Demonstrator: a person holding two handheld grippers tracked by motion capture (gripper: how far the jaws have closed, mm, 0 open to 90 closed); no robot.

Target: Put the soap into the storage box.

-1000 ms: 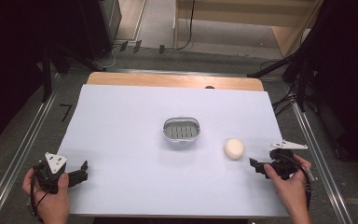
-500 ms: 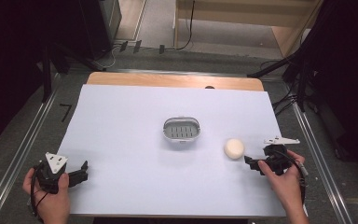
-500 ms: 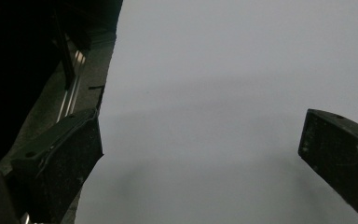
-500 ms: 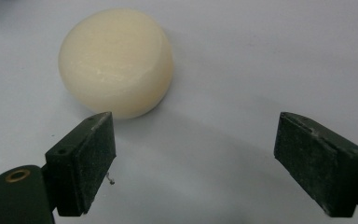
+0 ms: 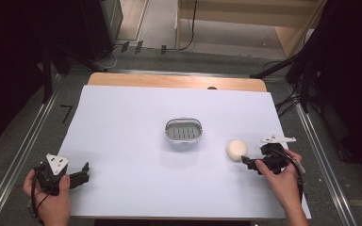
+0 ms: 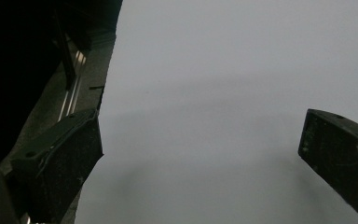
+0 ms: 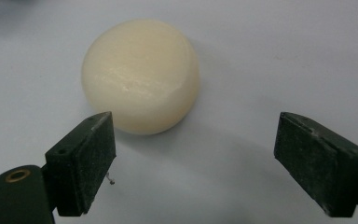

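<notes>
Two grippers are on the white table [image 5: 122, 117] from the high view: the left gripper [image 5: 82, 173] sits at the near left corner in the person's hand, well apart from everything else, while the right gripper [image 5: 246, 162] is right up against the cream soap bar [image 5: 236, 149], its tips just beside the bar's near edge. A grey slotted soap dish [image 5: 183, 130] stands at the table's middle, near the bar (to its left and a little beyond it). Over to the left gripper view: jaws wide apart above bare white surface by the table's edge. Now the right gripper view: the soap bar [image 7: 141, 74] lies on the table just ahead of the gripper [image 7: 193, 161], jaws spread wide, nothing between them.
</notes>
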